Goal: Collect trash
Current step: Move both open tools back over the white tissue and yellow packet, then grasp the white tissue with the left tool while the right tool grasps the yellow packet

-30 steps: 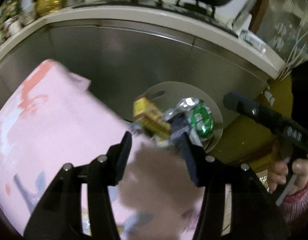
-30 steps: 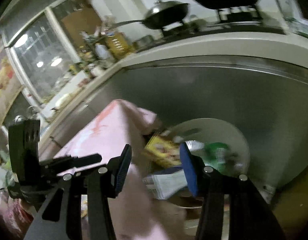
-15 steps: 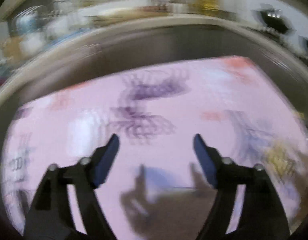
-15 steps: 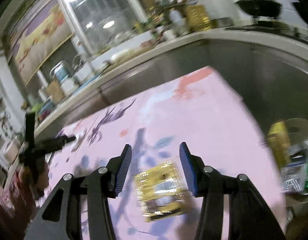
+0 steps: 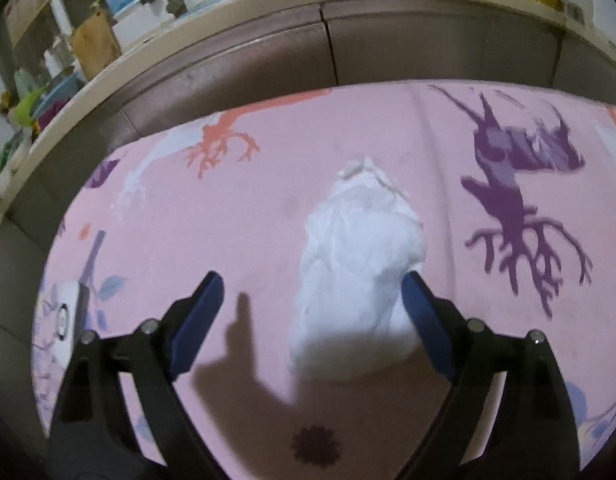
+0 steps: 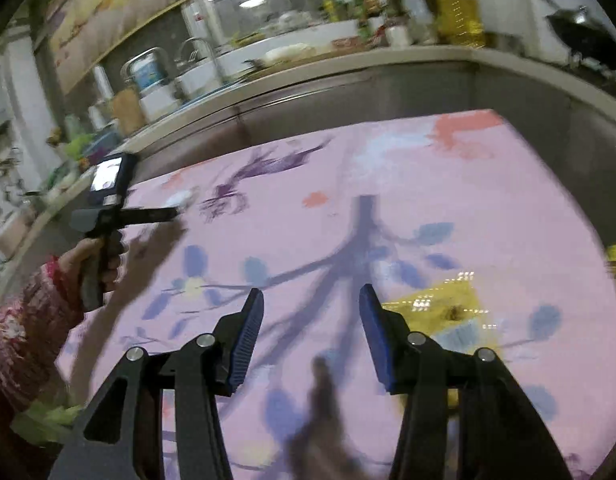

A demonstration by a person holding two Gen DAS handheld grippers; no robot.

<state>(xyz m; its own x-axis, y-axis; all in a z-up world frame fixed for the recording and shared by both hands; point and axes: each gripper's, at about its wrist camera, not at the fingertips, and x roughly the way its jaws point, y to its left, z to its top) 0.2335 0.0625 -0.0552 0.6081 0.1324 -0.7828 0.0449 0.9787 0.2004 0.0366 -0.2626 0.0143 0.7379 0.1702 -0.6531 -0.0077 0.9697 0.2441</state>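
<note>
Hovering over the pink printed cloth (image 5: 268, 168) on the surface, your left tongs (image 5: 312, 292) gape wide w/ nothing gripped; a crumpled white tissue wad (image 5: 356, 264), soft and lumpy, sits between the pads, nearer the right one. Your right tongs (image 6: 311, 306) are also spread, empty. A shiny yellow wrapper (image 6: 444, 308) lies flat just right of them, blurred and partly hidden behind the right finger.

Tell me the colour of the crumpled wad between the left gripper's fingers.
White. The crumpled tissue shows best in the left wrist view, on the pink patterned tablecloth.
</note>
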